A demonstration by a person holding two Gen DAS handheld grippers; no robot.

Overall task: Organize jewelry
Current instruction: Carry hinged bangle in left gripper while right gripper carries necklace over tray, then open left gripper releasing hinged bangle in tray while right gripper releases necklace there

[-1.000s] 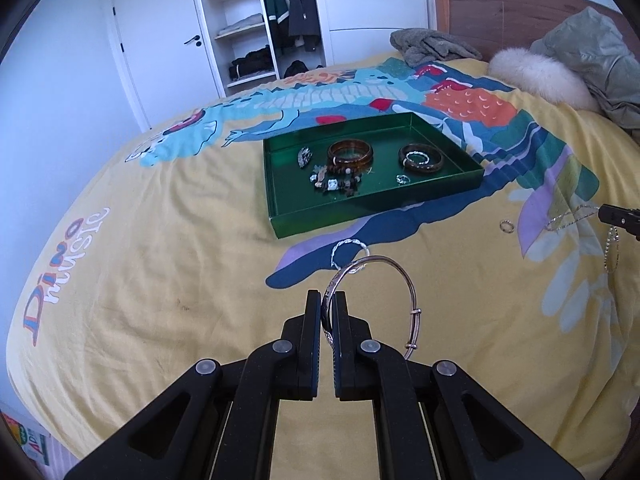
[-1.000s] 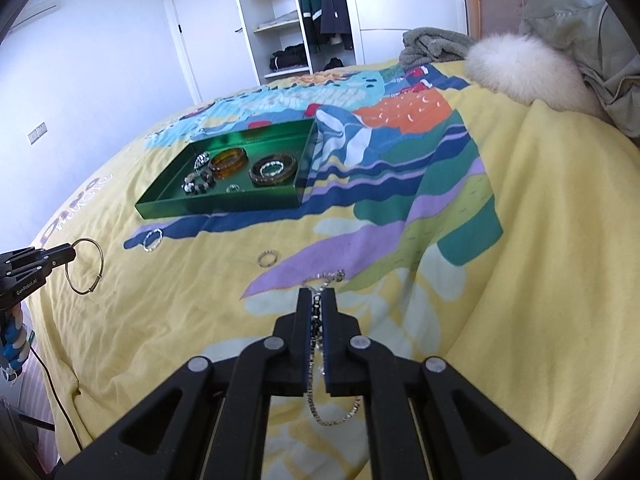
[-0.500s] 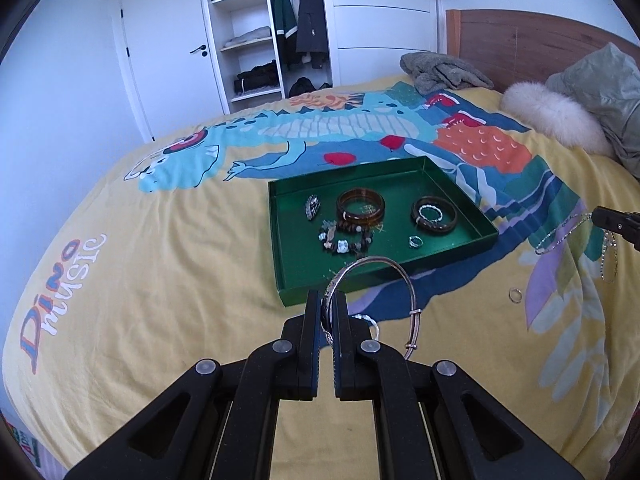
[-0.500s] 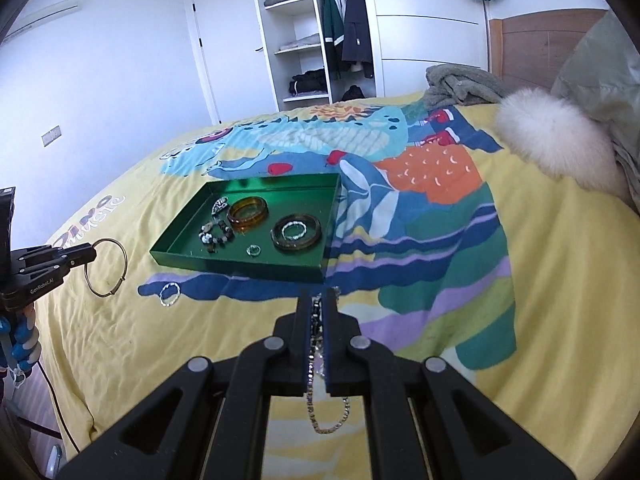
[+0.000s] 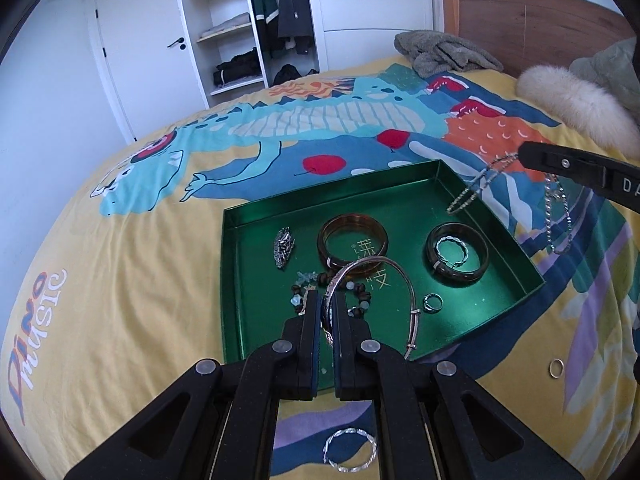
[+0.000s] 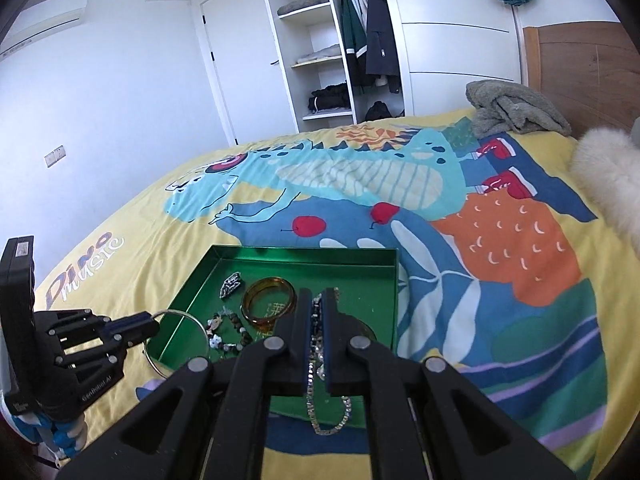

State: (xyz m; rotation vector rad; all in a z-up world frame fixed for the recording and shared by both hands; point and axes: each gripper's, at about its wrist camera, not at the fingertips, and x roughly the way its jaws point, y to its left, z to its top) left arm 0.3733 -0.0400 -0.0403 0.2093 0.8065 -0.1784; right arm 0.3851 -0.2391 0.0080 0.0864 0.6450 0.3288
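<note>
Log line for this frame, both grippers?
left gripper: shut on silver bangle | right gripper: shut on chain necklace | both over green tray

A shiny green tray (image 5: pixel 256 216) lies on a yellow bedspread (image 5: pixel 132 280) printed with a turquoise dinosaur, red apples and orange, blue and purple patches. In the tray sit an amber bangle (image 5: pixel 353 240) and a dark brown bangle (image 5: pixel 457 251). Both black grippers' (image 5: pixel 327 312) (image 6: pixel 318 312) loads are silver: a thin silver bangle (image 5: pixel 400 276) and a chain (image 6: pixel 316 400).
</note>
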